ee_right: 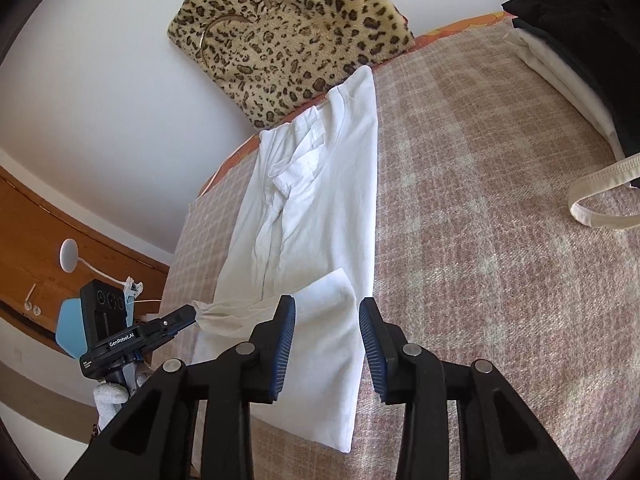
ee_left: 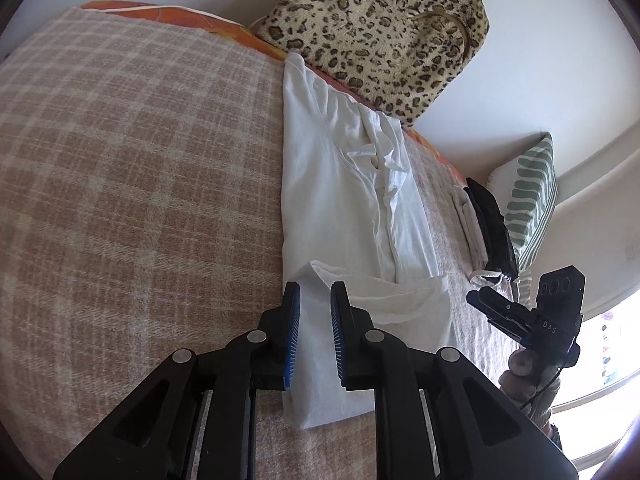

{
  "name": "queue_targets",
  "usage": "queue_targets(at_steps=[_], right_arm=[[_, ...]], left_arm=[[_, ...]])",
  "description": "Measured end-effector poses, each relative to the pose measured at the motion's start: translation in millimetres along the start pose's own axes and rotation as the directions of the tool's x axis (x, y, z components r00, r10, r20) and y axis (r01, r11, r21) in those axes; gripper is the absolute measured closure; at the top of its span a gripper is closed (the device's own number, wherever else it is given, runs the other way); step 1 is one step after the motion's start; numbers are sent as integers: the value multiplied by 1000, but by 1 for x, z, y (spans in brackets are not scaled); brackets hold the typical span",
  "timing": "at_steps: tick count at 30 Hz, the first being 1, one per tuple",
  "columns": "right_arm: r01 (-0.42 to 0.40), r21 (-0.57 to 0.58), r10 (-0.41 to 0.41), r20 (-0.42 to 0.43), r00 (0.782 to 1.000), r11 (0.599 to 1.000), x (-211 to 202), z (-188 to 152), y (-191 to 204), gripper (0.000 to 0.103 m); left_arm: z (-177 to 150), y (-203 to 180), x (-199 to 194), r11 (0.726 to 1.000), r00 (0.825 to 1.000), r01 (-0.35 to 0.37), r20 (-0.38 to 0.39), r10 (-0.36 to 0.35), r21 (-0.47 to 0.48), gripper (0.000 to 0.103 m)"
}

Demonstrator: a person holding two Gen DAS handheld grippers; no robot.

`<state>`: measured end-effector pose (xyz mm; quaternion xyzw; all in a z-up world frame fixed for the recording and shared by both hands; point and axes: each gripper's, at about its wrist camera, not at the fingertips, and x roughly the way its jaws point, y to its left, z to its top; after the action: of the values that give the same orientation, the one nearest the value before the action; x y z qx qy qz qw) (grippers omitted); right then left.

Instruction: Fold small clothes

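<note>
A white T-shirt (ee_left: 340,184) lies folded into a long strip on the checked blanket (ee_left: 140,160), collar toward the wall; it also shows in the right wrist view (ee_right: 316,200). Its hem end is turned up over the strip. My left gripper (ee_left: 315,312) hovers over that hem end with a narrow gap between its pads; in the right wrist view (ee_right: 188,316) its tips pinch a corner of the hem. My right gripper (ee_right: 327,332) is open above the shirt's near end, empty; the left wrist view shows it (ee_left: 486,300) off the shirt's right side.
A leopard-print cushion (ee_right: 288,32) leans on the wall behind the shirt. A stack of folded white and black clothes (ee_right: 572,56) sits at the blanket's right, with a cream strap (ee_right: 600,192) beside it. A green-striped pillow (ee_left: 528,200) lies at the bed's edge.
</note>
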<state>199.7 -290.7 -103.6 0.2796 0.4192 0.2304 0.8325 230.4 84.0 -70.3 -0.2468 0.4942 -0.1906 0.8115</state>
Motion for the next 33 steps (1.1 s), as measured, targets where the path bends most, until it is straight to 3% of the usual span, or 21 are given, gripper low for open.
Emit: queue_targets(at_steps=[4,8,13,16,18,21,22,28,30,33], right_arm=[[-27,-143,26,-15,1000,989,-9,-14,30,71],[-22,-297,0,-74,997,955,13,-36,61,73],[-19,-354,-24,-119,993,935,42,-42,77,73],[11,-387,-59,-113,992,922,54,-36,80,73],[48,-401,-101,-111,989,915,64,-31,79,73],[229,-421,-277,-55,959,878,78,-23,71,75],[259,-417,-299,-33,954,871,76,-19,67,77],[303,-327,-299,64,952,895,29,-3,55,73],[263,-281,-260,48,964,923,7,-6,48,65],[201,-251,-203,16,979,947,-16,-22,38,63]], left_arm=[[-14,-22,-20,993,999,25,36,-30,113,89],[-33,-45,-6,973,999,54,-8,-54,223,89],[-28,-41,25,984,994,93,-72,-83,151,89],[-21,-34,34,992,998,29,-55,-22,125,89],[-17,-30,37,992,999,-28,-33,33,123,89],[-14,-20,40,990,995,-92,-18,94,108,89],[-14,-18,40,989,994,-104,-14,106,104,89],[-17,-22,23,976,985,-168,51,162,139,89],[-20,-22,14,979,987,-154,60,148,131,89],[-30,-25,1,982,991,-128,62,120,142,89]])
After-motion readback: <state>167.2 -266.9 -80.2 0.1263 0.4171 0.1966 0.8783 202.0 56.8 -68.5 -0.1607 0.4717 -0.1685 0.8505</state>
